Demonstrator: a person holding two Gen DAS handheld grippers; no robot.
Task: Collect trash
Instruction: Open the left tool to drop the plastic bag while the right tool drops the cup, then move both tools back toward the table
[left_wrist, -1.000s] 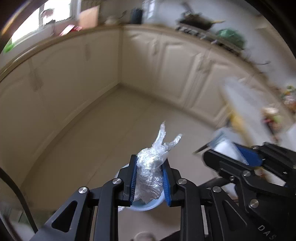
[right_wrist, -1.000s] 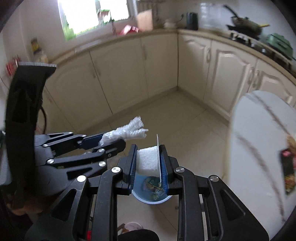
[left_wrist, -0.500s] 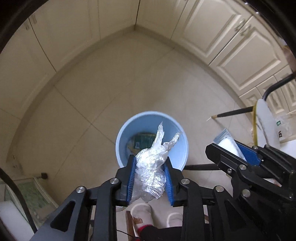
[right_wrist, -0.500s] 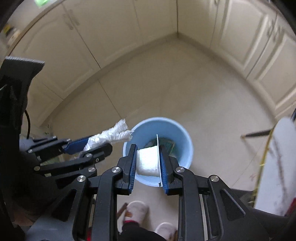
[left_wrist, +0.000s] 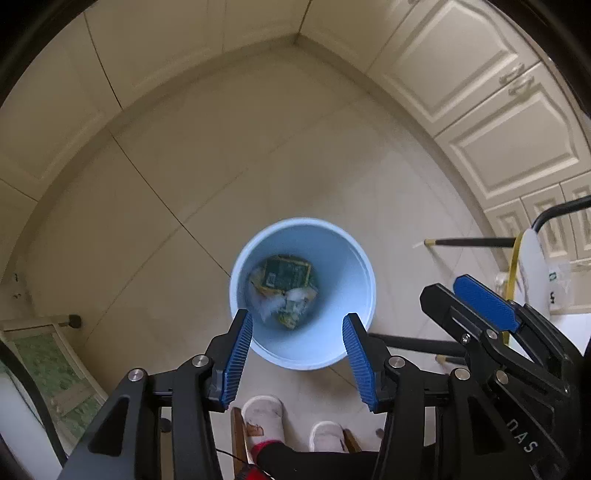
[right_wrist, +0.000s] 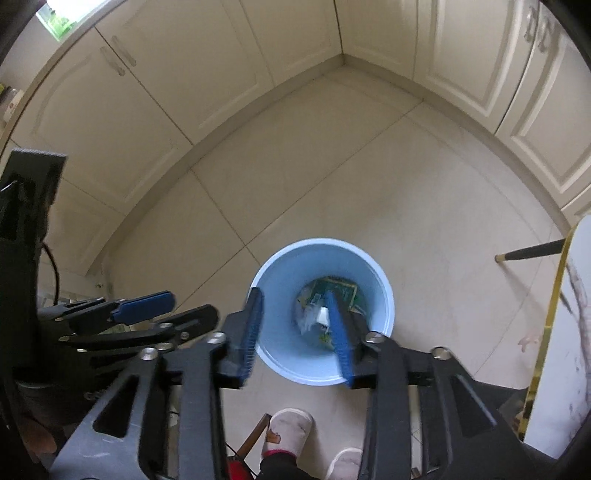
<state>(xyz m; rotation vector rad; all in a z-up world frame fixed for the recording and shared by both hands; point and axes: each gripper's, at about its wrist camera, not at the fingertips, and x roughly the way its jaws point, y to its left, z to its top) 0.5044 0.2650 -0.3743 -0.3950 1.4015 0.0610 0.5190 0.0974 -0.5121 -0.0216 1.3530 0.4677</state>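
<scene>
A light blue trash bin (left_wrist: 354, 295) (right_wrist: 273, 332) stands on the tiled floor right below both grippers. Inside lie a green wrapper (left_wrist: 286, 272) (right_wrist: 334, 290), crumpled clear plastic (left_wrist: 273, 304) and a white piece (right_wrist: 322, 315). My left gripper (left_wrist: 298, 328) is open and empty above the bin's near rim. My right gripper (right_wrist: 295, 317) is open and empty above the bin; it also shows at the right of the left wrist view (left_wrist: 484, 306). The left gripper also shows at the left of the right wrist view (right_wrist: 142, 312).
Cream cabinets (left_wrist: 480, 92) (right_wrist: 147, 92) line the room's corner. A white table edge with a gold rim (right_wrist: 554, 332) and black legs (left_wrist: 469, 242) stands at the right. The person's slippers (left_wrist: 264, 410) (right_wrist: 286, 424) are just below the bin.
Both grippers have opened. The crumpled clear plastic left the left gripper and the white piece left the right one; both now lie in the bin.
</scene>
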